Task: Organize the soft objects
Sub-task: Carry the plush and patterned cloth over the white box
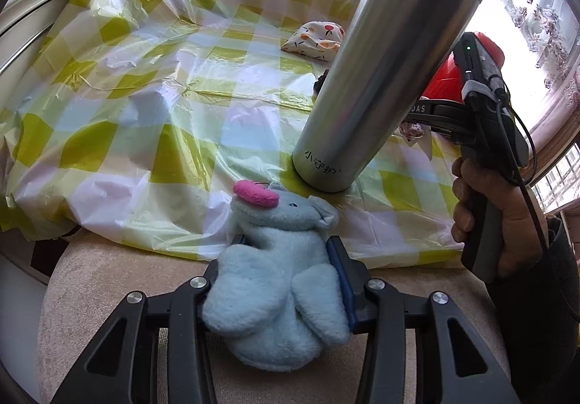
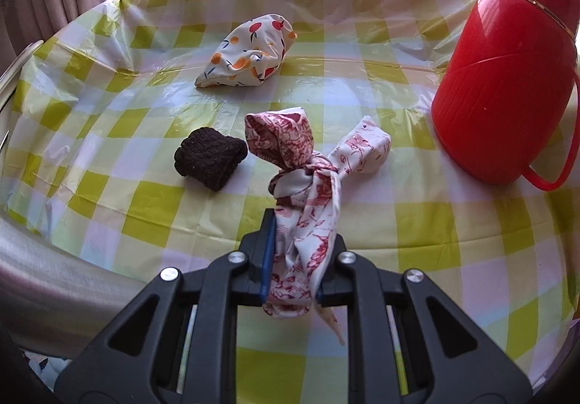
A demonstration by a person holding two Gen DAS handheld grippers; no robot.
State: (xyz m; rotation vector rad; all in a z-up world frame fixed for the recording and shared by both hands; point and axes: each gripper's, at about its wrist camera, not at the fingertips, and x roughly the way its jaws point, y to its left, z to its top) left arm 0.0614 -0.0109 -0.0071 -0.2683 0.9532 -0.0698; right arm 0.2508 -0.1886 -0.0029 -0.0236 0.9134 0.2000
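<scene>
My left gripper (image 1: 286, 246) is shut on a light blue plush toy (image 1: 279, 291) with a pink patch, held just over a beige surface (image 1: 108, 277) at the near edge of the checked sheet (image 1: 145, 95). My right gripper (image 2: 304, 233) is shut on a knotted red-and-white patterned cloth (image 2: 308, 193), whose two ends stick up past the knot. In the left wrist view a hand (image 1: 496, 215) holds the right gripper's handle; its fingertips are hidden behind the steel flask (image 1: 380, 70). On the sheet (image 2: 398, 222) lie a fruit-print cloth bundle (image 2: 246, 52) and a dark brown knitted roll (image 2: 210, 157).
A tall steel flask stands on the sheet just beyond the plush, also seen at the lower left (image 2: 47, 280). A red plastic jug (image 2: 504, 77) with a handle stands at the right. Curtains and a bright window lie behind. The fruit-print bundle (image 1: 315, 39) lies far back.
</scene>
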